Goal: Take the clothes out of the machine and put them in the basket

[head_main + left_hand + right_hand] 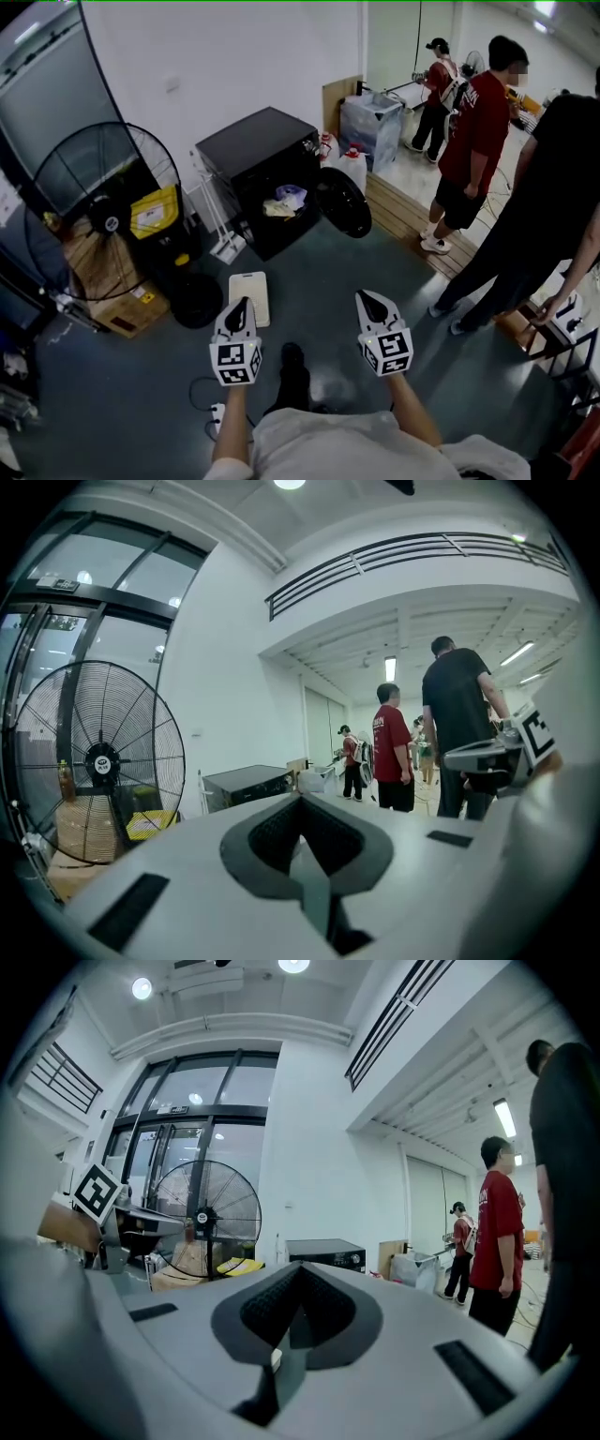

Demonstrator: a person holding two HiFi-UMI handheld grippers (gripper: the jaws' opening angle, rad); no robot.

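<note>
The left tongs (243, 307) and right tongs (368, 300) are both closed, empty. Well ahead, pale crumpled clothes (286, 202) lie in the open black machine (253, 150).

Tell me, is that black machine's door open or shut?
Open. The round door hangs swung out to the right of the black machine, and clothes show inside its dark opening.

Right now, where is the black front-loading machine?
In the head view, the black machine stands against the white wall, upper centre, right of the round black floor fan, its door open.
</note>
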